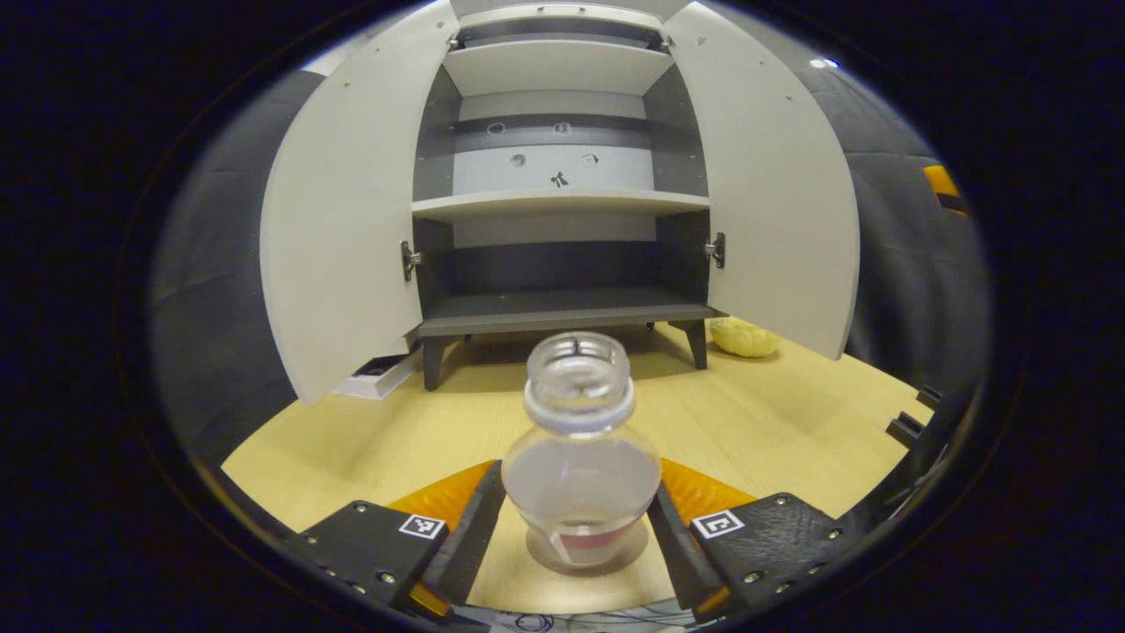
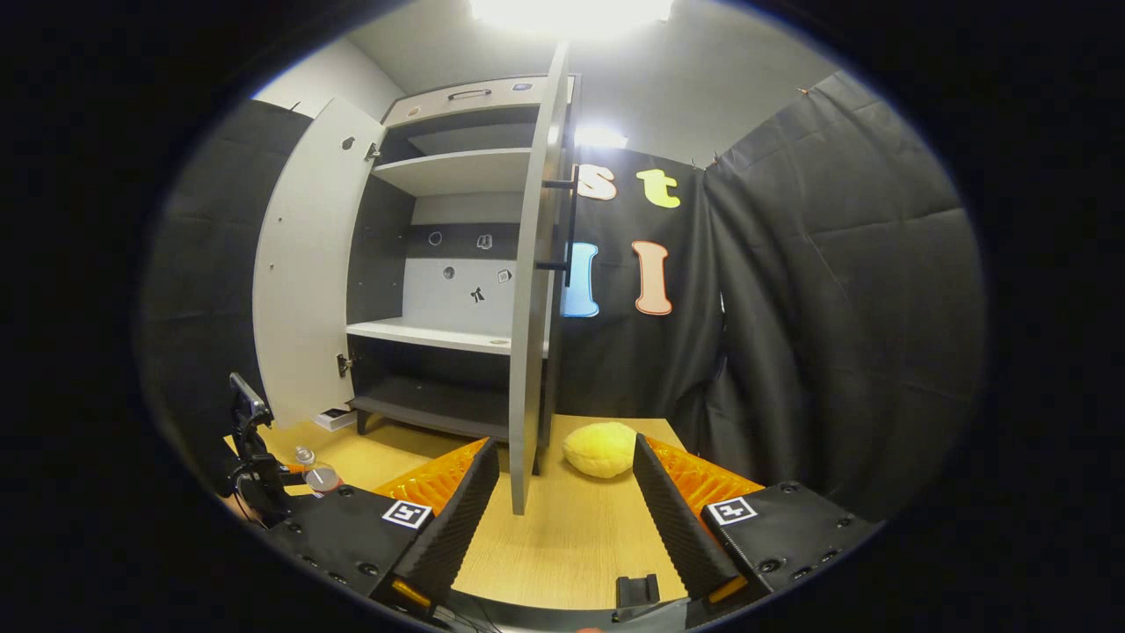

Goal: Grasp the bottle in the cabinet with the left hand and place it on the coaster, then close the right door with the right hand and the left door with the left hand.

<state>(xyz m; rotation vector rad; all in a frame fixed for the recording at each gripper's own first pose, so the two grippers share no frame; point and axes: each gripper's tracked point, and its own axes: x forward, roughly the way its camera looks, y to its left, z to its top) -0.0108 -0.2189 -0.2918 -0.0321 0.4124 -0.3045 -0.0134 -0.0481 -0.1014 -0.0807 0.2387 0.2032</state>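
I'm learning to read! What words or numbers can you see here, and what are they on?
No word or number here can be read.
Bottle label: a red band, too blurred to read.
Square markers: black-and-white patterns, no words.
Stickers on the cabinet back wall: small shapes, too small to read.

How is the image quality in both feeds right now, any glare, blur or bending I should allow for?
Left gripper view: even light, bottle sharp, soft shadow under the cabinet; fisheye bows both doors outward. Right gripper view: ceiling light blown out at the top, a second bright patch beside the right door; the cloth wall is dim; the edges curve.
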